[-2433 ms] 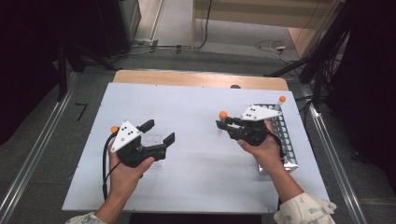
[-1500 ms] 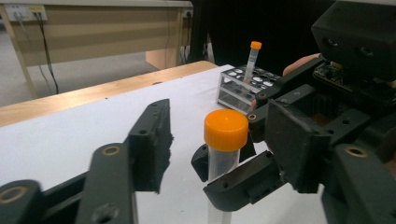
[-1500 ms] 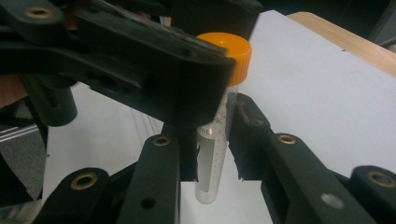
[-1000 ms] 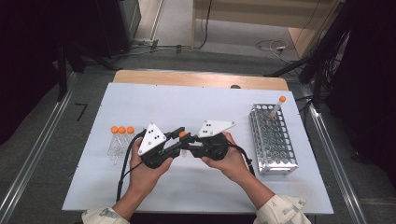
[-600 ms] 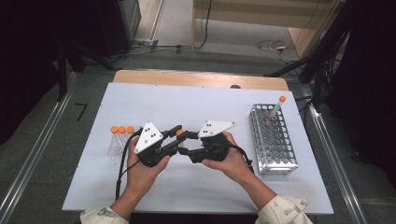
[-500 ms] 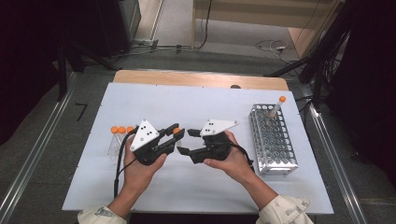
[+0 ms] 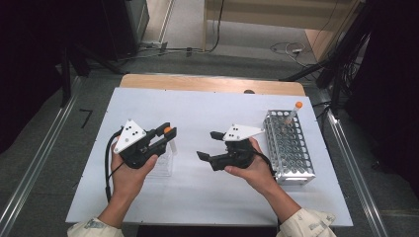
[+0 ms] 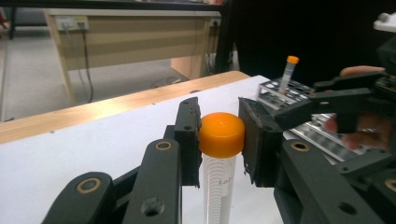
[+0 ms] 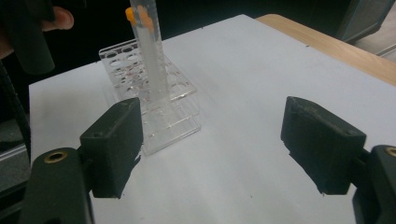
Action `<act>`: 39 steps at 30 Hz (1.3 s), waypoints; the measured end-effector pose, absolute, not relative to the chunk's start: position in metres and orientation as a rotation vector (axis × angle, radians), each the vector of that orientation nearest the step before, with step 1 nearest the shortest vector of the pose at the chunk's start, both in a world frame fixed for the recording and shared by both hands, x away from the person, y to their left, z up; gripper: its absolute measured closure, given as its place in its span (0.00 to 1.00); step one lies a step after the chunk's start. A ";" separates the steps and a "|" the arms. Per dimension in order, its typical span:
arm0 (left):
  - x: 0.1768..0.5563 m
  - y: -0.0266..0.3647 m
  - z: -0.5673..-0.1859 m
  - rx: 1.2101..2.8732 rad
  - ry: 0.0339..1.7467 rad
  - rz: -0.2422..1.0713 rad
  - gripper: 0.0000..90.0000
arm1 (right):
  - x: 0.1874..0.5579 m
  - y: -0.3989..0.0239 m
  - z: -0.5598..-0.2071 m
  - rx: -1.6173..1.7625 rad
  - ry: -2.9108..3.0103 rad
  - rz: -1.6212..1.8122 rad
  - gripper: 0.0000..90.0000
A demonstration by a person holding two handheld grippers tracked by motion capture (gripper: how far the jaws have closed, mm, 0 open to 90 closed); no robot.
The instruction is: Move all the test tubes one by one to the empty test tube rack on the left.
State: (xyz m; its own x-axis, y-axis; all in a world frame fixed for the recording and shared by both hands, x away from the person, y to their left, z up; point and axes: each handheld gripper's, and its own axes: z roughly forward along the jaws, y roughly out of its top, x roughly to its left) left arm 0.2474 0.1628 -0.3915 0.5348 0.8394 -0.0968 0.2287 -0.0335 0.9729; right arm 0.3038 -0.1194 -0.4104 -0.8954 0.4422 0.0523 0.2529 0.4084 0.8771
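While the left gripper (image 7: 165, 137) clamps a tube by its orange cap, the right gripper (image 7: 210, 145) stands wide apart and bare.

Seen along the left gripper's jaws, both pads press on the cap of the clear tube (image 8: 219, 182), which hangs upright over the white table (image 7: 197, 192), above a clear plastic rack (image 7: 163, 163). The right gripper's jaws have just been opening, with nothing between them. A metal rack (image 7: 291, 148) by the right hand (image 7: 252, 165) holds another orange-capped tube (image 7: 292, 112).
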 end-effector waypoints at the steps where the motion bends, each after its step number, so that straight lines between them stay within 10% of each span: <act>1: 0.248 0.165 -0.391 1.559 0.946 0.633 0.79 | 0.304 -0.121 -0.410 0.619 2.469 1.495 0.21; 39: 0.257 0.211 -0.409 1.571 1.065 0.776 0.79 | 0.299 -0.134 -0.411 0.642 2.438 1.495 0.19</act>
State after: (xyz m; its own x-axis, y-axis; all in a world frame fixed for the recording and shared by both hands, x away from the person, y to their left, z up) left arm 0.2570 0.2107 -0.4086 0.3966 0.9173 -0.0371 0.2457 -0.0671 0.9670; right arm 0.2995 -0.1337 -0.4108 -0.8829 0.4672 0.0474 0.2539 0.3901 0.8851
